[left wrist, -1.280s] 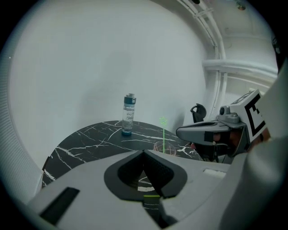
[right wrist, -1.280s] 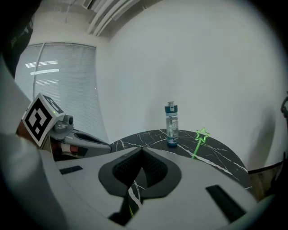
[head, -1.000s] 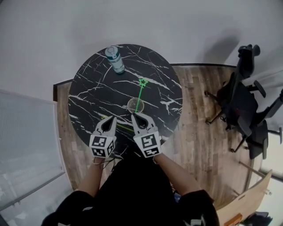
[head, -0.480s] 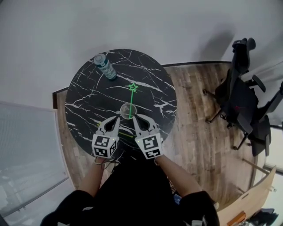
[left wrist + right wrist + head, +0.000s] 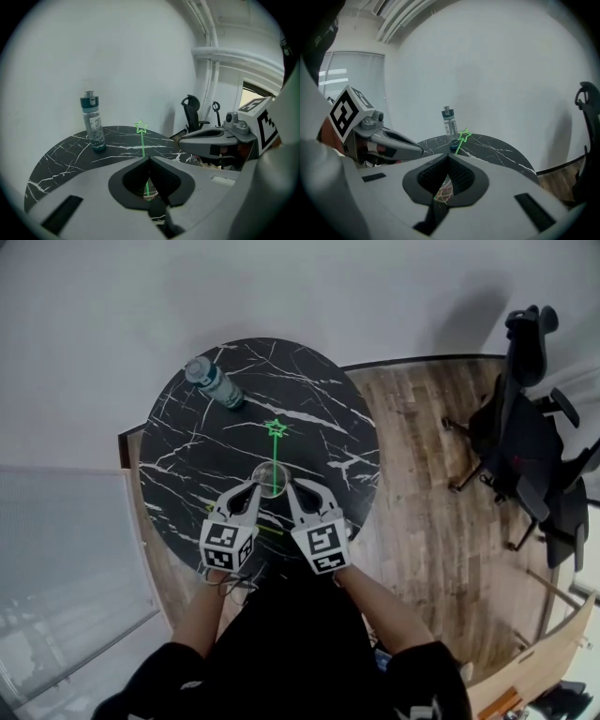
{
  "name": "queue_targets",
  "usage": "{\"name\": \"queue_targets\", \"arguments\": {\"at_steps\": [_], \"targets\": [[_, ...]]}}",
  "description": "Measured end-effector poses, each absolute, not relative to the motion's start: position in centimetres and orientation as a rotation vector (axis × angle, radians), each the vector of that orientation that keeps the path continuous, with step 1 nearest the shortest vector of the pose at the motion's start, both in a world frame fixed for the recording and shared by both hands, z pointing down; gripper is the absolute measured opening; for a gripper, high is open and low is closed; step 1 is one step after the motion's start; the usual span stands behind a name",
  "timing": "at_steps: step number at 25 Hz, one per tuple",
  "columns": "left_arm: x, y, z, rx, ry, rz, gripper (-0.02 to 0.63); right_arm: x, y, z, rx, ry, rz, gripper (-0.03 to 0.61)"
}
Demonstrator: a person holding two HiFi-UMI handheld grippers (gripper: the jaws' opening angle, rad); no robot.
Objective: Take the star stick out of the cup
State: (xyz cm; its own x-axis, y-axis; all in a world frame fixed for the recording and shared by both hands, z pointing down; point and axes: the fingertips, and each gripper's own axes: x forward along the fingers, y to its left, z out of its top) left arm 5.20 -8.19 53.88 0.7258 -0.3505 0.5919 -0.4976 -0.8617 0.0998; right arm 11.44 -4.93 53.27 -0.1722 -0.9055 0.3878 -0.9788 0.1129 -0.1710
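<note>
- Compared with a second ago, both tongs have closed in on the cup. Then it stood ahead of the right gripper's tip. Now it sits between the two tips, close by each.
- The head view has also shifted a little: the bottle now shows further left on the table. On the marble itself, the bottle, cup and stick stand as before.
- Counted: one round black marble table, one clear cup, one green star stick, one capped bottle and two grippers. One black office chair stands on the wooden floor, well apart from the table.
- The star stick stands in the cup. Its shaft rises out of the rim and its star end points toward the far side of the table, short of the bottle.
- The left gripper has its jaws together, tips meeting, with nothing clamped. In the left gripper view, the cup and the lower shaft show through the hollow behind the tips, beyond the jaws and not between them.
- The right gripper likewise has its jaws pressed tip to tip and holds nothing. In its own view, the cup shows through the hollow in the same way.
- Whether either tip touches the cup wall cannot be told.
</note>
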Motion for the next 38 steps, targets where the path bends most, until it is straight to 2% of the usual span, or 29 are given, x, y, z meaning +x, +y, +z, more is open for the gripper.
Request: {"name": "queue_targets", "arguments": {"at_steps": [25,33,38], "targets": [[10.3,-11.2,58.3,2.569,-0.614,1.097,0.0,14.7,-7.5,57.0,1.792,-2.236,0.741,-0.006],[11.0,-11.3,59.6,2.497,-0.581,1.15,0.086,16.0,-7.7,58.1,1.787,-2.225,0.778,-0.005],[11.3,-11.6,60.1,2.471,-0.589,1.181,0.092,16.7,-7.8,58.3,1.793,-2.22,0.787,-0.005]]}}
